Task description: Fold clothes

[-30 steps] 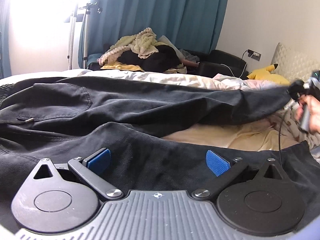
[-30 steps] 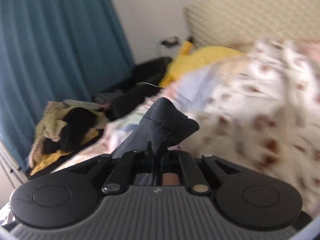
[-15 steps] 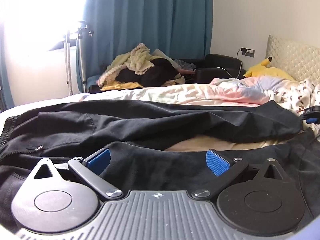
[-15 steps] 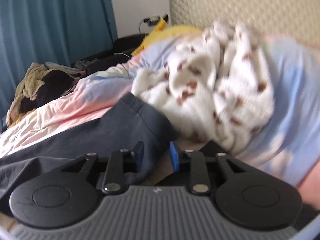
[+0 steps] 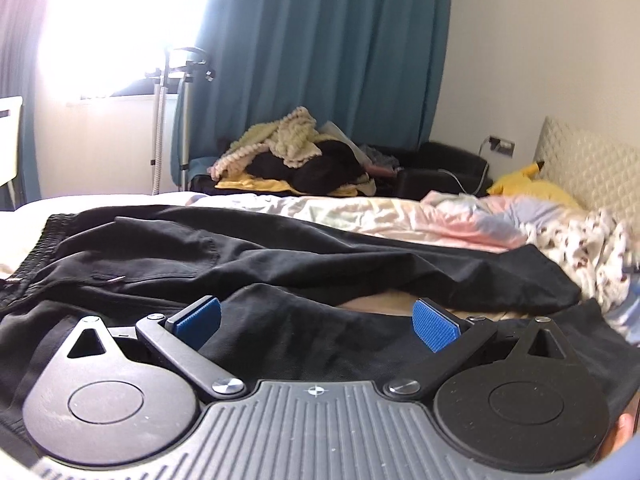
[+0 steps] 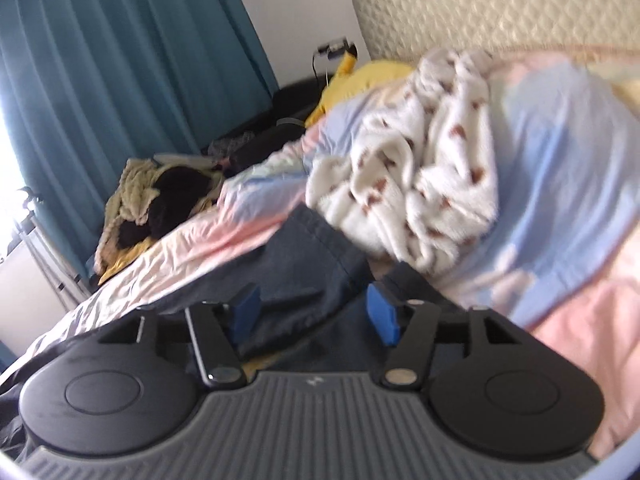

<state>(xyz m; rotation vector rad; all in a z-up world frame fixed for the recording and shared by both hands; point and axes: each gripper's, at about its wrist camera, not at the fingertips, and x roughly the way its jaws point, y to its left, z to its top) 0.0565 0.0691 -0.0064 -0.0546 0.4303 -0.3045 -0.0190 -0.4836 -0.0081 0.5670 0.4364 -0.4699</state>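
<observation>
A pair of black trousers [image 5: 280,256] lies spread across the bed, waistband at the left, both legs stretching right. My left gripper [image 5: 316,316] hovers open just above the near leg, blue pads wide apart and gripping nothing. In the right wrist view the far leg's hem [image 6: 320,248] lies flat on the bed, dropped beside the spotted white blanket [image 6: 408,184]. My right gripper [image 6: 314,312] is opening over that hem; the cloth lies beneath and between the pads, which do not press on it.
A pastel pink and blue duvet [image 5: 460,216] is bunched along the bed's far side, with a yellow plush toy [image 5: 528,188] and quilted headboard [image 5: 592,164] at right. A pile of clothes [image 5: 296,160] sits before teal curtains. A metal stand [image 5: 172,120] rises by the window.
My right gripper let go of the trouser leg hem it was pinching, and its jaws spread as it drew back. The far leg now lies flat. The left view pulled back a little.
</observation>
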